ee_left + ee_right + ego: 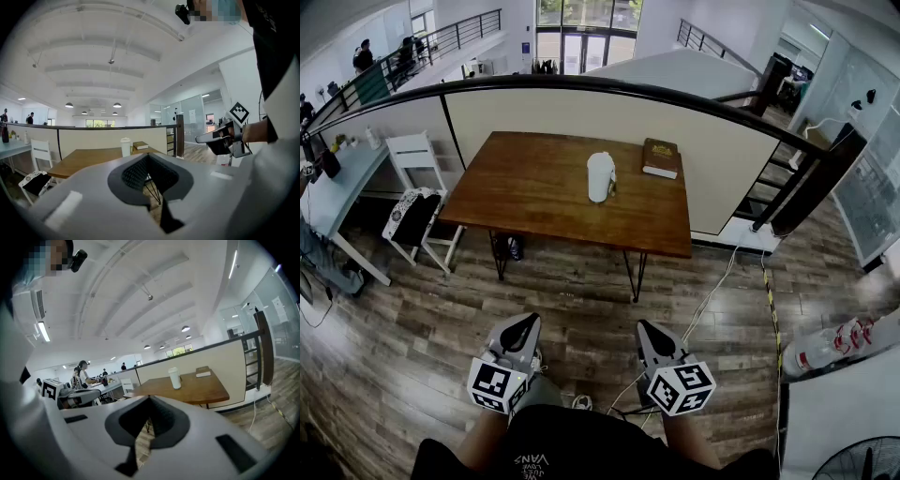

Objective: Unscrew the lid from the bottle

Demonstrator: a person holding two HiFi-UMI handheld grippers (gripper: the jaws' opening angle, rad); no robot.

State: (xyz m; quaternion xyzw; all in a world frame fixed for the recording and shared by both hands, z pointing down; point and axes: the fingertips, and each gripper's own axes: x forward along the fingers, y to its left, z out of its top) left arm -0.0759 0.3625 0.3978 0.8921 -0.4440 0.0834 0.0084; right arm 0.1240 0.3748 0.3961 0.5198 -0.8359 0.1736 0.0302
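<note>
A white bottle [599,177] with its lid on stands upright near the middle of a wooden table [534,202], well ahead of me. It also shows as a small white bottle [125,146] in the left gripper view and as the white bottle [174,378] in the right gripper view. My left gripper [525,326] and right gripper [648,331] are held close to my body over the floor, far short of the table. Both are shut with nothing between their jaws. From the left gripper view the right gripper [220,139] shows at the right.
A brown book [661,157] lies on the table's far right corner. A white chair [420,192] with a dark bag stands at the table's left. A low wall with a black rail [609,89] runs behind. Cables [712,291] trail over the wooden floor.
</note>
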